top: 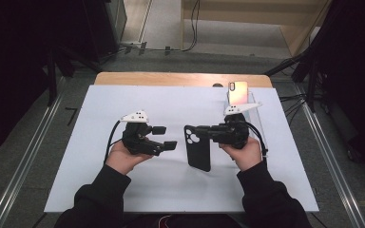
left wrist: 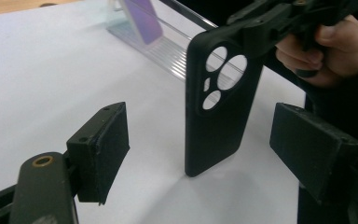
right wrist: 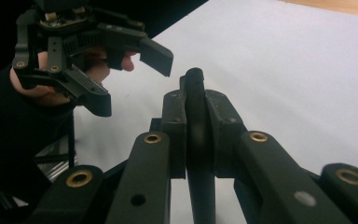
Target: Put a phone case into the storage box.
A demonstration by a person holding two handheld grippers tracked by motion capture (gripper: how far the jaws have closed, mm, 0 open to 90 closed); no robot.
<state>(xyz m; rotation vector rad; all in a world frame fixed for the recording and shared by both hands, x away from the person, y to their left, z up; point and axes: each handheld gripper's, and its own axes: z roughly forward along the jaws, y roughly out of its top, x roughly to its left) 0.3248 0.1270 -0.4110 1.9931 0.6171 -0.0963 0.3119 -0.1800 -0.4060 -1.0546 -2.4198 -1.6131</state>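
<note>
Across the high view we counted one table [top: 123, 80], one white sheet [top: 171, 187] covering most of it, two grippers, one black phone case [top: 198, 151] and one phone [top: 237, 93]. Grey floor, two metal rails and dark curtains surrounded the wooden table, whose bare far edge showed beyond the sheet. Our left gripper [top: 164, 137] hung over the sheet's middle, its two pads well apart with nothing between them. Our right gripper [top: 196, 132] had its pads clamped together on the upper end of the phone case, beside the round camera openings; the case hung with its lower end close to the sheet, whether touching we could not tell. At the far right stood one clear stand [top: 253, 102], holding the phone upright and tilted.
</note>
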